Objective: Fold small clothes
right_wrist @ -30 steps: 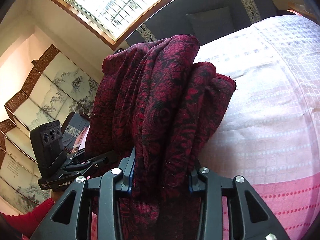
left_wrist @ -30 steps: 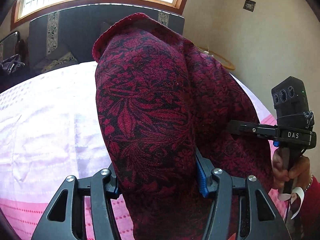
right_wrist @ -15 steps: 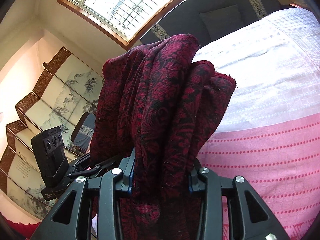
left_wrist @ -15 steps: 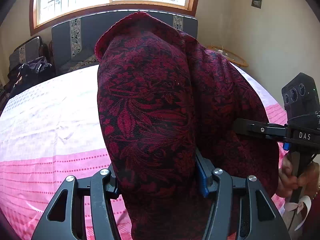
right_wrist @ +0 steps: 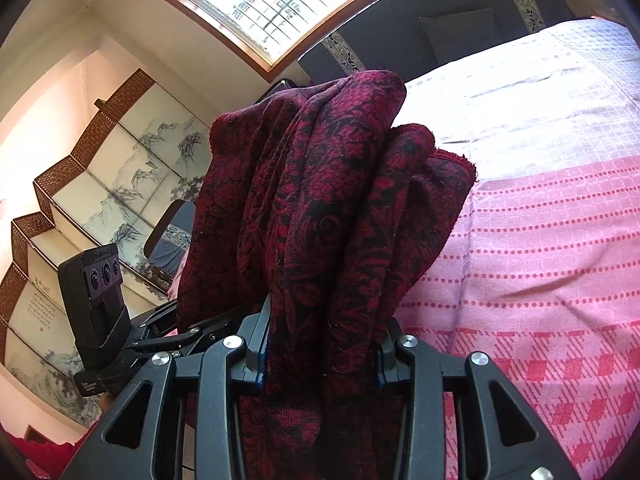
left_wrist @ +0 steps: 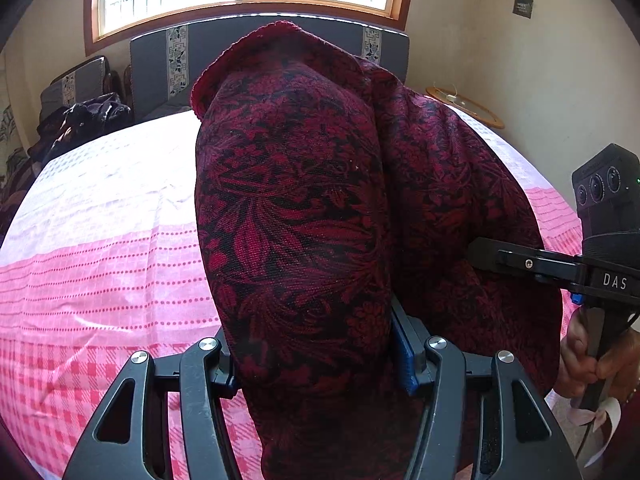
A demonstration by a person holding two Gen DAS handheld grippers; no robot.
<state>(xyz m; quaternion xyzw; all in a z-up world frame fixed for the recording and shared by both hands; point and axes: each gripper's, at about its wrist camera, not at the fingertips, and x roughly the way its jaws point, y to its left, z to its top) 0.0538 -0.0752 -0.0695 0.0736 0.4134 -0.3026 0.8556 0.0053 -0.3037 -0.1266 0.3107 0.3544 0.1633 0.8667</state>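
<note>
Your left gripper (left_wrist: 316,360) and right gripper (right_wrist: 320,352) each clamp a bunched part of the dark red patterned garment (left_wrist: 296,208), held up above the pink checked bedspread (left_wrist: 100,272). No fold shows yet; laying flat and folding remain, by my judgement.

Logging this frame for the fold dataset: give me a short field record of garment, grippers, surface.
garment: dark red and black floral woven cloth, bunched, held up off the bed
left gripper: shut on the cloth
right gripper: shut on the cloth, several gathered layers between its jaws
surface: pink and white checked bedspread, below the cloth
fold state: not laid flat yet
</note>
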